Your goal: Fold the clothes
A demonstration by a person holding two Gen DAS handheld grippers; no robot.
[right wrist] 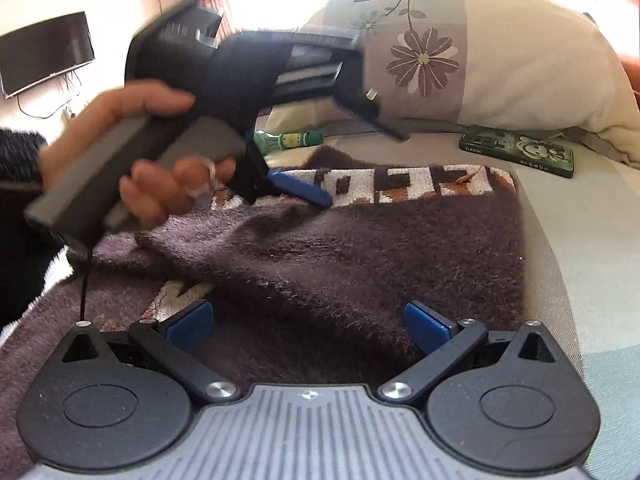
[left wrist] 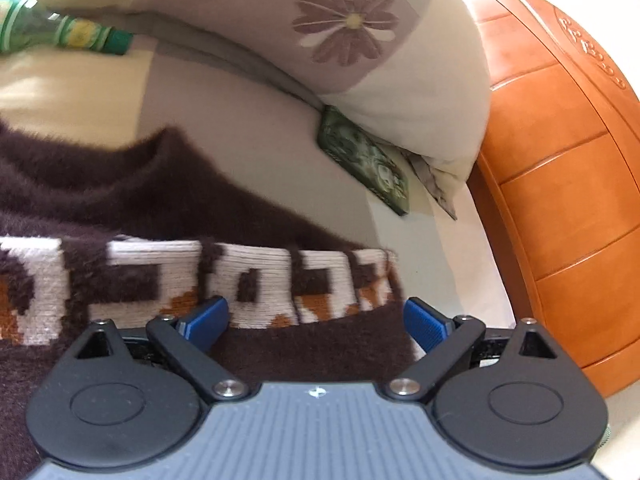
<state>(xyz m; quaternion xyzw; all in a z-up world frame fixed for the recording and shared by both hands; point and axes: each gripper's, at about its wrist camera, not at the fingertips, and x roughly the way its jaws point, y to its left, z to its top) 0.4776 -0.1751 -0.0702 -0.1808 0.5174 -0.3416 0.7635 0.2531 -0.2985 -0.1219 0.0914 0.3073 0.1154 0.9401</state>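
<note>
A fuzzy dark brown sweater [right wrist: 360, 248] with a white and orange patterned band [left wrist: 256, 276] lies on the bed, partly folded over itself. My left gripper [left wrist: 316, 320] is open just above the sweater near its patterned band, nothing between its blue pads [left wrist: 424, 322]. In the right wrist view that same left gripper [right wrist: 304, 192] is held in a hand [right wrist: 152, 160] over the sweater's far side. My right gripper [right wrist: 308, 324] is open too, hovering over the near part of the brown knit.
A flowered pillow [right wrist: 500, 52] lies at the head of the bed, with a green phone case [right wrist: 516, 150] in front of it and a green bottle [left wrist: 60, 30] beside it. An orange wooden headboard [left wrist: 560, 184] stands on the right. A dark screen [right wrist: 44, 52] hangs on the far wall.
</note>
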